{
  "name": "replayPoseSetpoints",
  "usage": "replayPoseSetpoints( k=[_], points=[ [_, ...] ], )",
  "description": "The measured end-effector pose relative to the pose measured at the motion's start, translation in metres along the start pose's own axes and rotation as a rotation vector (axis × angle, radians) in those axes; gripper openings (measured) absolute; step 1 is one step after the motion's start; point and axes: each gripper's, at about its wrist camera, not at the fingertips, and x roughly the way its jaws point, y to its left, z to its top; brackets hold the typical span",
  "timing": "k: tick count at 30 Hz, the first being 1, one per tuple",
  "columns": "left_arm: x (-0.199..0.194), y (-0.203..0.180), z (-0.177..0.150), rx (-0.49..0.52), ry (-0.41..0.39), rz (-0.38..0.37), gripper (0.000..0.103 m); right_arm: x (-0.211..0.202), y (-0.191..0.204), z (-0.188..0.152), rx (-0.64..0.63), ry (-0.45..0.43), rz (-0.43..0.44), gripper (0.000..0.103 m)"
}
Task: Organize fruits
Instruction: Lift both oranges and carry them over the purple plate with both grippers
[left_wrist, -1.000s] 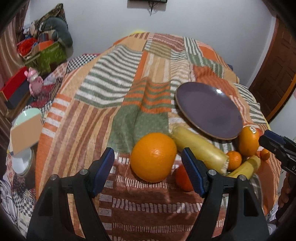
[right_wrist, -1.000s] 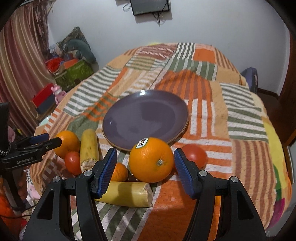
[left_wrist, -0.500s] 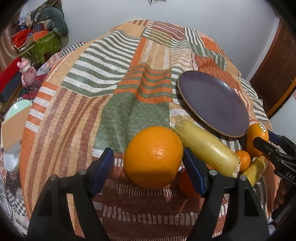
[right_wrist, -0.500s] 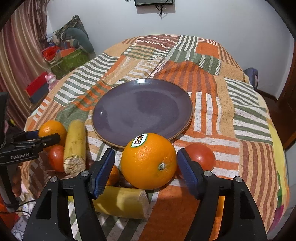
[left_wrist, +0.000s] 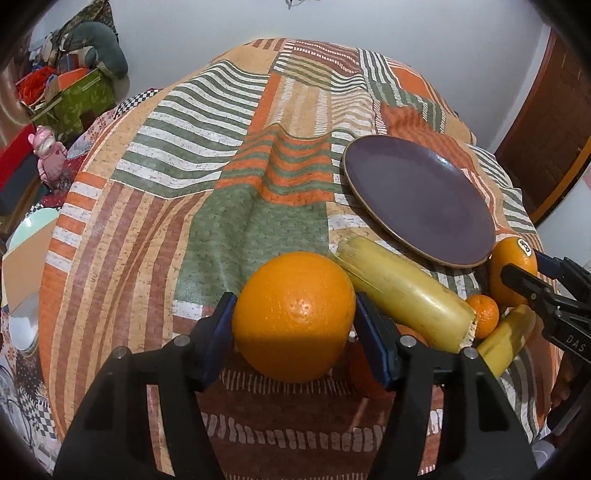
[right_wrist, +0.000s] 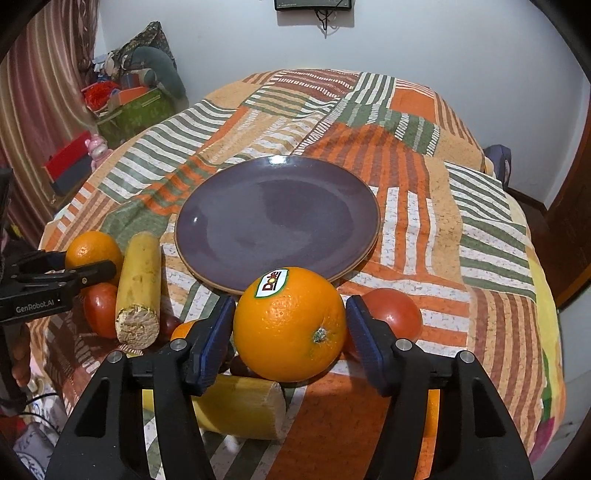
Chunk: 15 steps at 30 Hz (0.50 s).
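**Both grippers closing on an orange, plate just beyond**

Nearest the left wrist camera, the left gripper has a plain round orange between its blue pads; its jaws have just been closing, about half open, and both pads now appear to press the fruit's sides. Nearest the right wrist camera, the right gripper brackets a round orange with a white brand sticker. Its jaws have also just been closing, and the left pad touches the peel. Whether the right pad does, I cannot tell for certain.

The move turns on the empty round purple plate. It lies straight ahead of the right gripper, just past the stickered orange. From the left gripper it sits far and right, behind a thick yellow stalk piece angled across the way. The right hand is nearer.
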Motion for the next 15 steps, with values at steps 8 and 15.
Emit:
replayPoseSetpoints(
  k=[8, 15],
  points=[
    [-0.015, 0.001, 0.007, -0.002, -0.029, 0.003, 0.062, -0.012, -0.003, 0.003, 0.040, -0.031, 0.046, 0.058],
    [-0.042, -0.014, 0.025, 0.038, -0.116, -0.001, 0.062, -0.031, -0.002, 0.020, 0.014, -0.116, 0.033, 0.058]
  ],
)
